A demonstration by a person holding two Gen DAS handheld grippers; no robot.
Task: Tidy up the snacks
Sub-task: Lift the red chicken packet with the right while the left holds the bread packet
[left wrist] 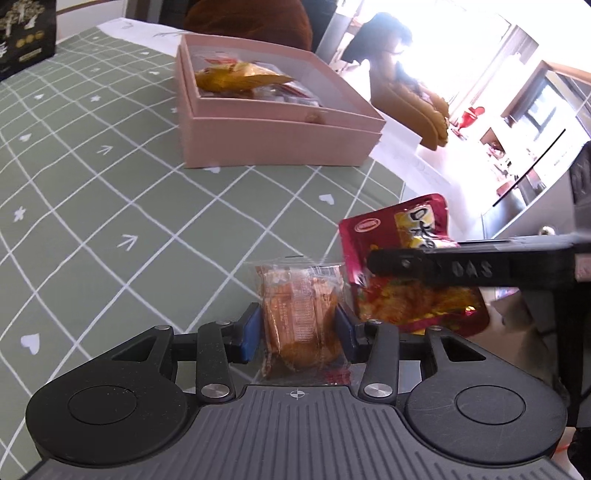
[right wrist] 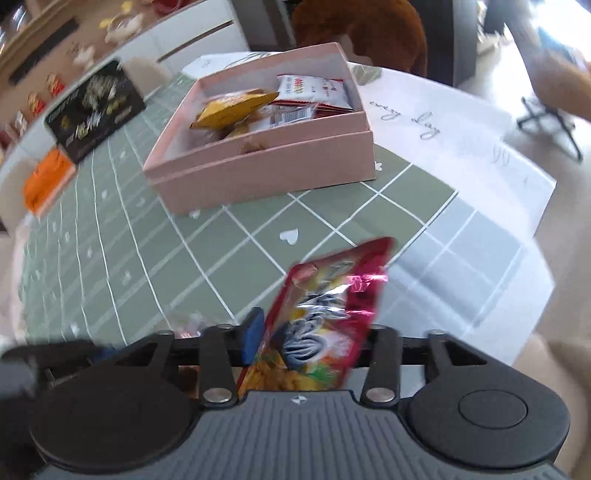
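My left gripper (left wrist: 300,329) is shut on a clear-wrapped orange pastry (left wrist: 301,314), held above the green checked tablecloth (left wrist: 110,192). My right gripper (right wrist: 310,341) is shut on a red snack pouch (right wrist: 325,325); that pouch (left wrist: 402,251) and the right gripper's black finger (left wrist: 461,267) show to the right in the left wrist view. The open pink box (left wrist: 280,144) sits ahead with several snack packets inside, including a yellow one (left wrist: 236,77). It also shows in the right wrist view (right wrist: 266,173).
A black printed box (right wrist: 94,110) and an orange packet (right wrist: 46,181) lie at the table's far left. White paper with handwriting (right wrist: 443,133) lies right of the pink box. A brown chair (right wrist: 369,29) stands behind the table. The table edge (left wrist: 424,173) is on the right.
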